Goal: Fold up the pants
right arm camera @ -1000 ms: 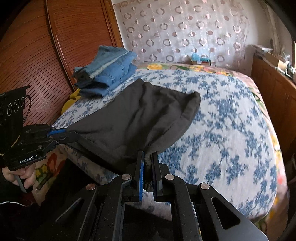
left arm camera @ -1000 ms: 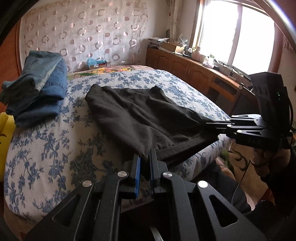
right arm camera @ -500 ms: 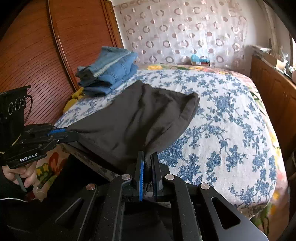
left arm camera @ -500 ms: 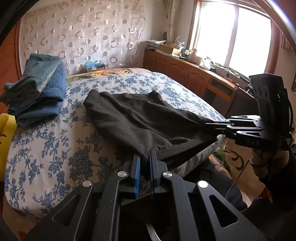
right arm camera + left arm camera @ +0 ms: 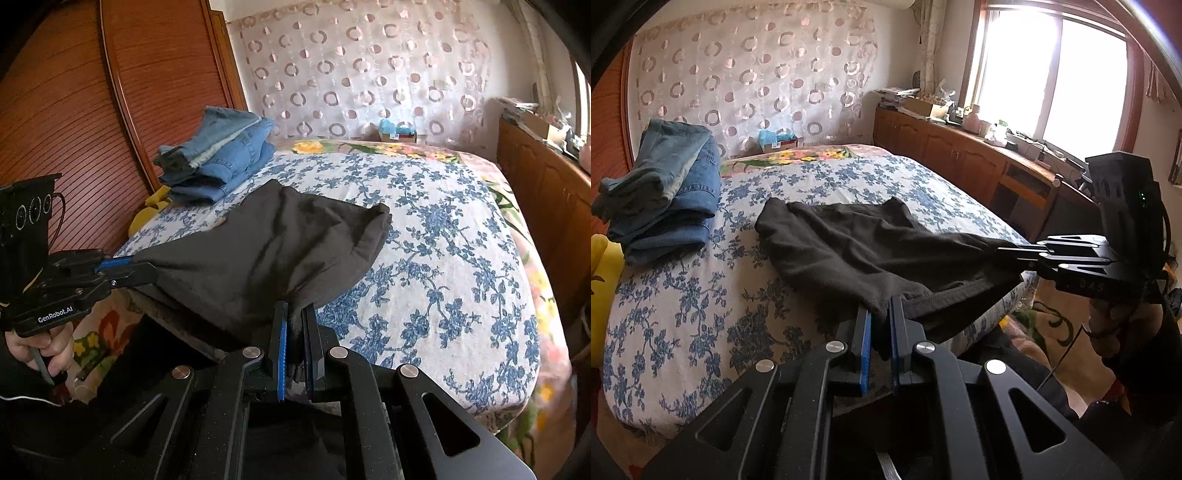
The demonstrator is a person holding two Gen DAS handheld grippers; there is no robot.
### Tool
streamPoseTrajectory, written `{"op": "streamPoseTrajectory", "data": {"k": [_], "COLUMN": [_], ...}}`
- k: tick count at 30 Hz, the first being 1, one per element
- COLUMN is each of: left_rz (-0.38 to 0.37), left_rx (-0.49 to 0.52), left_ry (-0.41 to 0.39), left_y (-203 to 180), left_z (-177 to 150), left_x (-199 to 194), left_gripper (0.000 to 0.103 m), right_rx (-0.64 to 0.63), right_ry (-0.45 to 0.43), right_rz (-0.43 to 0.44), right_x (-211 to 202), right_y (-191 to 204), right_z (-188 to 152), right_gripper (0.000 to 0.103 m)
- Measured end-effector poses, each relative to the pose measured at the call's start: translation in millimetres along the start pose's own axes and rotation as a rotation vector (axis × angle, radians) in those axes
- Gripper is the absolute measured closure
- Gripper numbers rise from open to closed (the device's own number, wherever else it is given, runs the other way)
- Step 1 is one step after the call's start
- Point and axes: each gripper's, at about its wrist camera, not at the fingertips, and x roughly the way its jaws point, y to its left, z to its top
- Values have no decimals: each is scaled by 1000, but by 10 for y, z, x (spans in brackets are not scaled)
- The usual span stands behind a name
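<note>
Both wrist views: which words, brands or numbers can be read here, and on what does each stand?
"GenRobot.AI": white print on the side of the left gripper, seen in the right wrist view.
"DAS": faint raised letters on the side of the right gripper, seen in the left wrist view; possibly part of a longer mark.
Small box by the curtain: its print is too small to read.
Nothing legible on the black pants or the folded jeans.

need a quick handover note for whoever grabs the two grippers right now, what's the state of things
Left gripper: shut on the black pants at the near edge.
Right gripper: shut on the same edge, further along.
Pants: far part lies on the floral bed, near edge lifted and stretched between the grippers over the bed's side.
Folded jeans are stacked at the far corner.
Left: carry the held edge over, lay it down, smooth.
</note>
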Motion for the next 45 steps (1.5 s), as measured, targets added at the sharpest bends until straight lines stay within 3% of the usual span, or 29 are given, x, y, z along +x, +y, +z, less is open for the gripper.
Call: {"op": "streamPoseTrajectory", "data": {"k": [14, 28, 30, 33, 34, 37, 40, 45], "left_rz": [64, 114, 126, 148, 147, 135, 149, 138], "left_rx": [-7, -54, -54, -46, -47, -61, -56, -75], "left_ry": [-82, -46, -39, -51, -67, -68, -68, -33], "left_y": [230, 503, 513, 515, 522, 562, 582, 643], "left_z": [565, 698, 688, 657, 639, 597, 539, 387], "left_x": [228, 707, 733, 706, 674, 618, 580, 579], "left_gripper": [94, 94, 88, 60, 50, 38, 33, 33], "right_rx": [28, 60, 51, 33, 29, 19, 12, -8], "right_ry": [-81, -1, 12, 10, 6, -9, -27, -30], "right_rz": [-42, -88, -100, -121, -123, -132, -146, -153], "right_x": [302, 1087, 1186, 1213, 1198, 1107, 997, 805], "right_y": [-101, -205, -182, -166, -182, -164, -183, -190], "right_z": [455, 645, 676, 715, 760, 764, 735, 558], "right_gripper": [96, 96, 96, 94, 90, 80, 69, 66]}}
